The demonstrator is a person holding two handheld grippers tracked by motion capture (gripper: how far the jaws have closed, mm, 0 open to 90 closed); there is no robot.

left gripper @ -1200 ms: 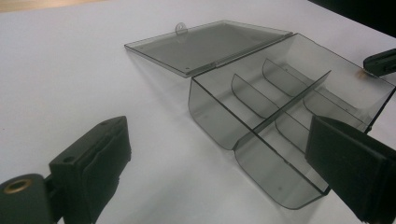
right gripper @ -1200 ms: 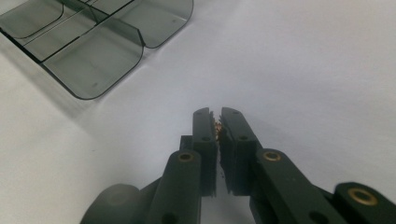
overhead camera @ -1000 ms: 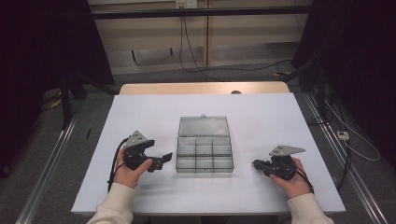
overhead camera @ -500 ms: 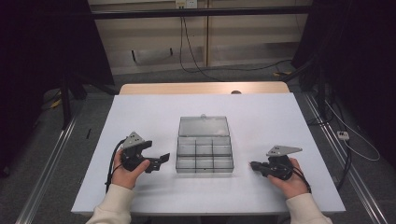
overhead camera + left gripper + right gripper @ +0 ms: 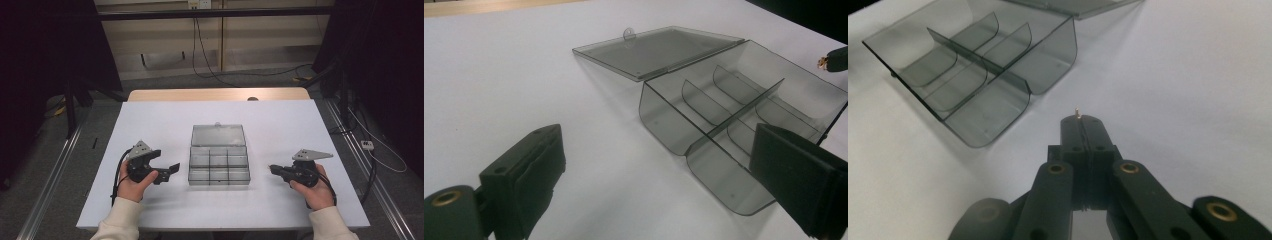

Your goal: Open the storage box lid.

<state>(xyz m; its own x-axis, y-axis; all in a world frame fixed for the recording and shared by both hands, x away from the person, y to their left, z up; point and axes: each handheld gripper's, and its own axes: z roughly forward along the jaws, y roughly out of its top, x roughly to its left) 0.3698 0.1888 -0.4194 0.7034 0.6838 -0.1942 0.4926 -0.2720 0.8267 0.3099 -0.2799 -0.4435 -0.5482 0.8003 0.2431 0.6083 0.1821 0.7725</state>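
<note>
One white table (image 5: 150, 125) carries one clear plastic organizer box (image 5: 219, 167) with one hinged lid (image 5: 218, 135) lying open toward the far edge. The box holds six compartments, in two rows of three. Two hand-held grippers are present: one left gripper (image 5: 170, 170) and one right gripper (image 5: 274, 170). One small metal pin (image 5: 1077, 113), possibly a screw, protrudes from the right gripper's closed jaws.

White counter (image 5: 150, 125), a tan wood strip along its far edge, bears one clear smoky plastic compartment box (image 5: 219, 167) near the middle, divided into small cells, its hinged lid (image 5: 218, 135) swung open and lying flat on the surface behind it.
</note>
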